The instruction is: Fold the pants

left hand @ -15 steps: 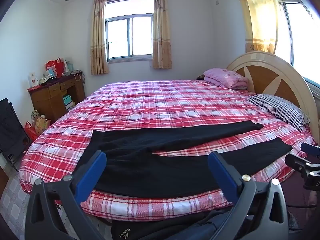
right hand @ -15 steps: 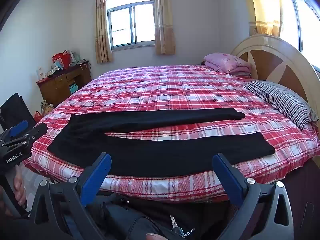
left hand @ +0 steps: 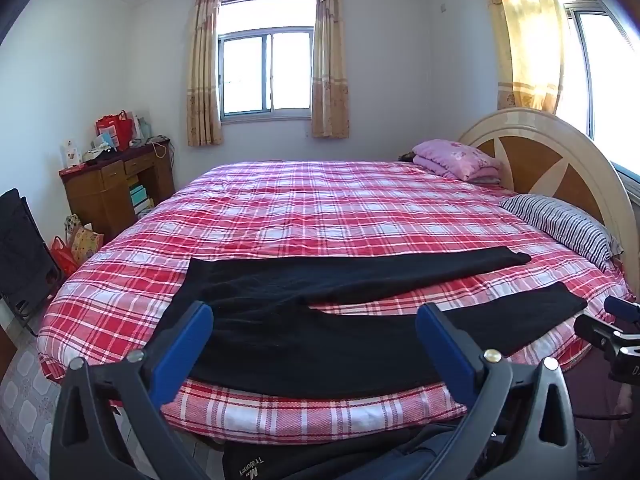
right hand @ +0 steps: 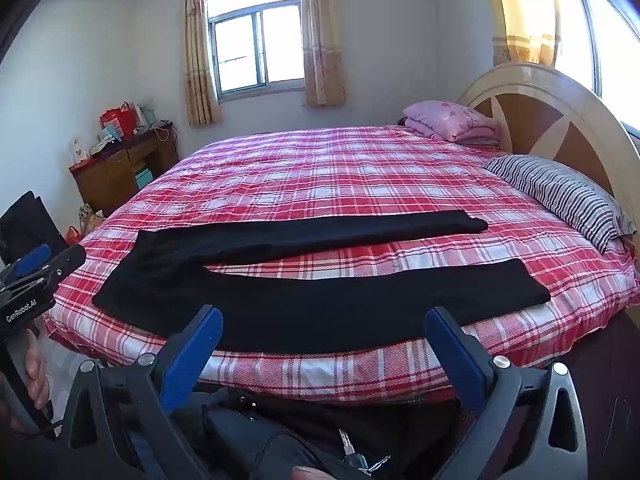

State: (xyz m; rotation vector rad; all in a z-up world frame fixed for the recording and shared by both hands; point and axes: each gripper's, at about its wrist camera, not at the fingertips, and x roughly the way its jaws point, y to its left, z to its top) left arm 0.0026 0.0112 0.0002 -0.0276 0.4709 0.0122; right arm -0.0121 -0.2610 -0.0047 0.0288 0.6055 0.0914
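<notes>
Plaid bed (right hand: 320, 168) carries one black pants (right hand: 320, 300), two legs spread; both tongs (left hand: 314, 344) (right hand: 324, 344) gape wide, empty.

Matt black cloth pants (right hand: 320, 300) lie on a checked cotton-like quilt (right hand: 340, 176); behind it, a glossy wooden headboard (right hand: 552, 120).

- A bed (right hand: 340, 168) with a red plaid cover.
- Black pants (right hand: 320, 300) lie flat near its front edge, legs spread apart.
- A striped pillow (right hand: 560, 196) and a pink folded blanket (right hand: 452, 120) lie by the headboard.
</notes>
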